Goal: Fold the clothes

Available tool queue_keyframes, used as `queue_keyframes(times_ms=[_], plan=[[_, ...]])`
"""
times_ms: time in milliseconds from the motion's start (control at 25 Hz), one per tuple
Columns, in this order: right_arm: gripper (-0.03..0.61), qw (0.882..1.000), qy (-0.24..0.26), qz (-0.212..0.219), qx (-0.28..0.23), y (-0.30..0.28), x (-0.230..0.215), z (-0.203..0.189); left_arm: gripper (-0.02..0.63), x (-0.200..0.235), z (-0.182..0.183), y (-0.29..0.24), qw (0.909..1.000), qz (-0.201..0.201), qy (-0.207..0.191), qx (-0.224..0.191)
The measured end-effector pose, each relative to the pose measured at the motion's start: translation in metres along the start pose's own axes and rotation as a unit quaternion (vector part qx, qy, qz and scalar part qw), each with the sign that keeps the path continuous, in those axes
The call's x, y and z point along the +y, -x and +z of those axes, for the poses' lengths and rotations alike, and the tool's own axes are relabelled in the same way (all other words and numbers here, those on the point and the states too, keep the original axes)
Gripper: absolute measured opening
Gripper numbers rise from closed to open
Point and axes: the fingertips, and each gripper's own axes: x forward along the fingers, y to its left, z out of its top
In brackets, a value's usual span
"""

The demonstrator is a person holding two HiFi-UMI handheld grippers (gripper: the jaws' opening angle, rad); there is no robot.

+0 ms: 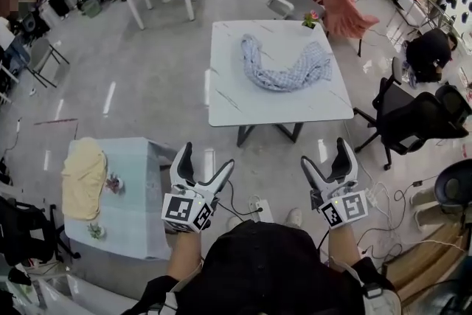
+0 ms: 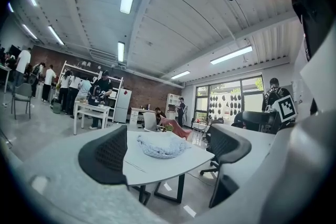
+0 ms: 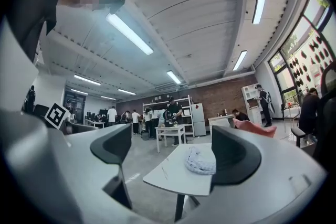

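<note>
Markers, black-and-white squares, on cubes of left gripper [image 1: 206,157] and right gripper [image 1: 324,151] in head view. Crumpled checked garment [image 1: 284,66] mid-top on white table [image 1: 228,103], inside all edges. Grey floor [image 1: 147,85] open between table and grippers.

Left gripper view: jaws wide apart, gripping nothing, garment far beyond.

Right gripper view: jaws spread likewise, empty, garment distant on table.

Garment [image 1: 284,66], ahead of both grippers: pale blue-and-white check. 
Table [image 1: 228,99] under it: white, thin grey streaks. 
Left gripper [image 1: 206,156], right gripper [image 1: 324,151]: white shells, black jaw pads, cubes with black-and-white square markers. 
Left of left gripper: yellow cloth [image 1: 82,177] on pale blue table [image 1: 136,195]. 
Far ahead: salmon-pink cloth [image 1: 341,7]. 
Right of right gripper: black chair [image 1: 417,122].
</note>
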Motion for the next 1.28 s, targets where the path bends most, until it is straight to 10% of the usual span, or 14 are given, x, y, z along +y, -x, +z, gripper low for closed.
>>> queue_keyframes(times_ms=[480,1280], plan=[[0.454,0.999,-0.001,-0.034,0.014,-0.019,-0.019,-0.007,0.492,0.029,-0.018,-0.032,0.9999,-0.011,-0.005,0.012],[0.459,0.999,-0.033,0.039,-0.006,-0.098,-0.276,-0.004,0.494,-0.092,-0.021,-0.268,0.9982,0.036,-0.035,0.032]])
